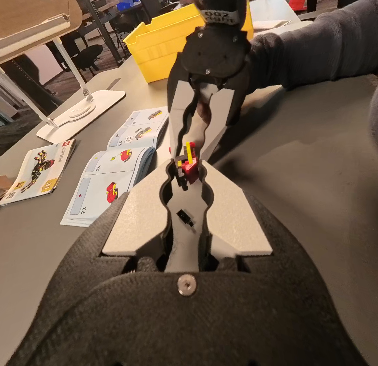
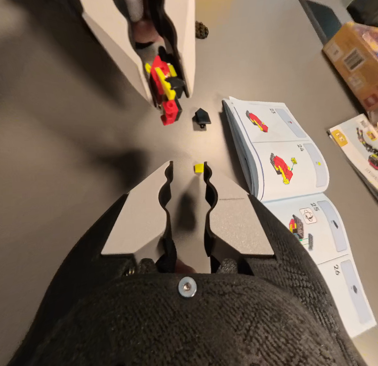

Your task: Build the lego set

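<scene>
While the left gripper (image 1: 186, 168) pinches the half-built red, yellow and black lego model (image 1: 187, 168) between its fingertips above the grey table (image 1: 286, 192), the right gripper (image 2: 188, 170) faces it from the opposite side with its jaws spread apart. Against the inner edge of one right fingertip sits a small yellow brick (image 2: 199, 168); whether it clings to that finger or lies on the table below cannot be told, and the other finger stands clear of it.

Taking the open instruction booklet (image 2: 282, 162) as the landmark: the model hangs beside its thick page edge, out over bare table. A small loose black piece (image 2: 201, 117) lies on the table between the model and the booklet, near both. A second, closed booklet (image 1: 38, 170) rests on the booklet's far side from the model. A white lamp base (image 1: 81, 115) stands beyond the closed booklet, and a yellow bin (image 1: 163, 49) stands well beyond the open one. A cardboard box (image 2: 356, 61) lies off the booklet's corner near the table edge. A dark sleeve (image 1: 306, 49) reaches in behind the right gripper.
</scene>
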`<state>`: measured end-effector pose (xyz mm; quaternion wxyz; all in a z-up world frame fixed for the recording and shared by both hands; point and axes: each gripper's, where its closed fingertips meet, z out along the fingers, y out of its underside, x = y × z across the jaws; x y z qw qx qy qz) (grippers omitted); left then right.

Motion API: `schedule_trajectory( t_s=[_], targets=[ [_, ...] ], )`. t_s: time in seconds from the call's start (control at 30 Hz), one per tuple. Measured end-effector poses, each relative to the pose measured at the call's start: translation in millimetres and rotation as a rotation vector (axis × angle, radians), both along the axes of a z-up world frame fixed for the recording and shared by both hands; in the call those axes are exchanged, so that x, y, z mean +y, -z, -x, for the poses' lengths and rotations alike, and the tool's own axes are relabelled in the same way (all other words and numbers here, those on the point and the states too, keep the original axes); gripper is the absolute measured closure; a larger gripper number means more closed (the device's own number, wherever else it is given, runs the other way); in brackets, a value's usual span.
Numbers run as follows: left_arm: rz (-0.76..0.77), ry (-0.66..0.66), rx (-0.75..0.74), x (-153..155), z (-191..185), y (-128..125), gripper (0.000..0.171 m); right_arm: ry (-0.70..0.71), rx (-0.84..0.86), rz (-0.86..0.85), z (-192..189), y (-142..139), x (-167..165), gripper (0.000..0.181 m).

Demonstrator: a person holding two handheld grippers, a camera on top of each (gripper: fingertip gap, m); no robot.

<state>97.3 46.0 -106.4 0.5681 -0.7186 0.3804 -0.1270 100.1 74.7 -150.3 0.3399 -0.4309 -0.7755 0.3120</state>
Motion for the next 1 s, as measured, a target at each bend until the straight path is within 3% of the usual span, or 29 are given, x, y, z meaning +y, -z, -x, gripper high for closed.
schedule_trajectory(
  t_s=[0.13, 0.37, 0.5, 1.0],
  targets=[
    [0.001, 0.004, 0.011, 0, -1, 1, 0.150, -0.042, 0.092, 0.015, -5, -14, -5, 0.151],
    [0.001, 0.011, 0.012, -1, -2, 2, 0.150, 0.057, 0.178, 0.016, -16, -29, 27, 0.151],
    [0.002, 0.013, 0.016, -1, -2, 2, 0.150, 0.055, 0.226, 0.017, -16, -33, 29, 0.152],
    [0.001, 0.019, 0.032, -2, -3, 4, 0.150, 0.020, 0.219, -0.059, -11, -28, 21, 0.152]
  ],
)
